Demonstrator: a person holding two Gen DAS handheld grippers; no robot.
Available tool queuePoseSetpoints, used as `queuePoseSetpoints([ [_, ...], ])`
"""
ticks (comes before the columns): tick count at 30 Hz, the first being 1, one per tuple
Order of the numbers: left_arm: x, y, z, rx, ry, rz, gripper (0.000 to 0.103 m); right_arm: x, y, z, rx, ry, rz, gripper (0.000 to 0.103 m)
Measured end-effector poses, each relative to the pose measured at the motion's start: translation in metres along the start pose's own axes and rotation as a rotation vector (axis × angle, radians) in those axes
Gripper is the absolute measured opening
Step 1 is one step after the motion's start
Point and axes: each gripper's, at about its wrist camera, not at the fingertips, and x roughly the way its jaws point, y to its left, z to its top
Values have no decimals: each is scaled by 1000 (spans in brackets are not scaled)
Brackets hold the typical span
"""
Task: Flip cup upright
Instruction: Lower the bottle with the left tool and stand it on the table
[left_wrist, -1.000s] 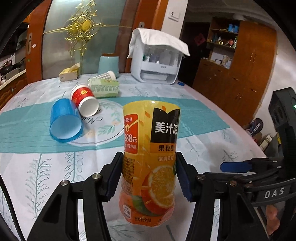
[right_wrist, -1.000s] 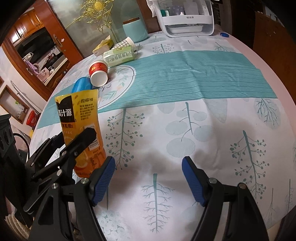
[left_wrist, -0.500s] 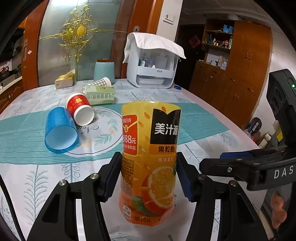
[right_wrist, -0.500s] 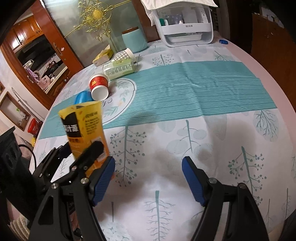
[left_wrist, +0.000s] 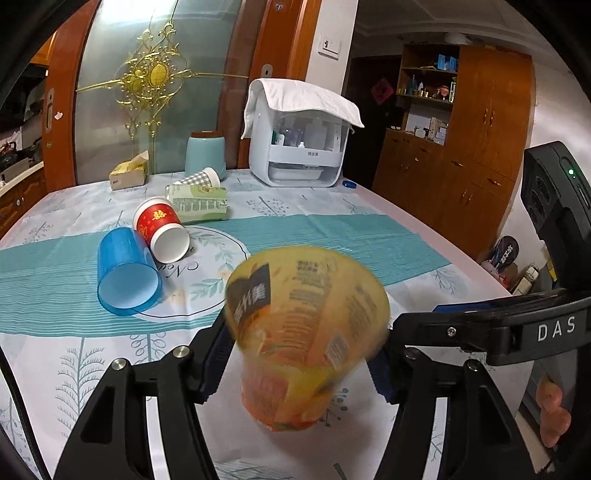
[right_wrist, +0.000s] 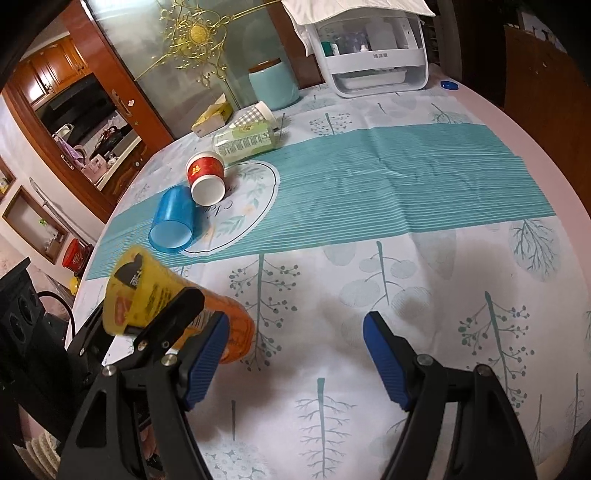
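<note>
My left gripper (left_wrist: 299, 365) is shut on the orange juice cup (left_wrist: 310, 332), a yellow and orange plastic cup with a printed label. The cup is tilted over toward the camera and blurred. In the right wrist view the same cup (right_wrist: 162, 295) lies tipped at the left, held above the tablecloth. My right gripper (right_wrist: 295, 354) is open and empty over the white leaf-print cloth. A blue cup (left_wrist: 125, 273) and a red paper cup (left_wrist: 162, 229) lie on their sides further back, and both show in the right wrist view, blue (right_wrist: 173, 221) and red (right_wrist: 205, 177).
A green-label cup (left_wrist: 199, 203) and a checked paper cup (left_wrist: 199, 177) lie behind them. A teal canister (left_wrist: 205, 155), a tissue box (left_wrist: 129, 173) and a white towel-covered organizer (left_wrist: 299, 147) stand at the back. The table edge (right_wrist: 535, 147) curves at the right.
The juice cup stood upright in my left gripper; now it is tipped over toward the camera. The right gripper stays open with little movement.
</note>
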Motion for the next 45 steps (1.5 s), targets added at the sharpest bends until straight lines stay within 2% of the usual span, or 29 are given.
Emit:
queuePoseSetpoints([
  [9,-1,-2,0,3,27,15,64,1,0,-3,7,4,1,75],
  [11,-2,-2,1,2,41,16,79,1,-1,-3,7,3,-1,75],
  [13,-4,-2,1,0,43,22,83,2,-1,-4,7,7,-2,75],
  [20,-4,-4,0,-7,116,29,85,1,-3,-8,6,8,-7,75],
  [28,-15,-3,-6,-37,173,80,85,-4,0,-14,-8,2,-4,75],
  [40,-45,-5,-21,-79,235,136,86,-11,12,-33,-36,7,4,75],
  [45,-54,-4,-23,-92,253,167,91,-18,19,-41,-50,-4,-3,75],
])
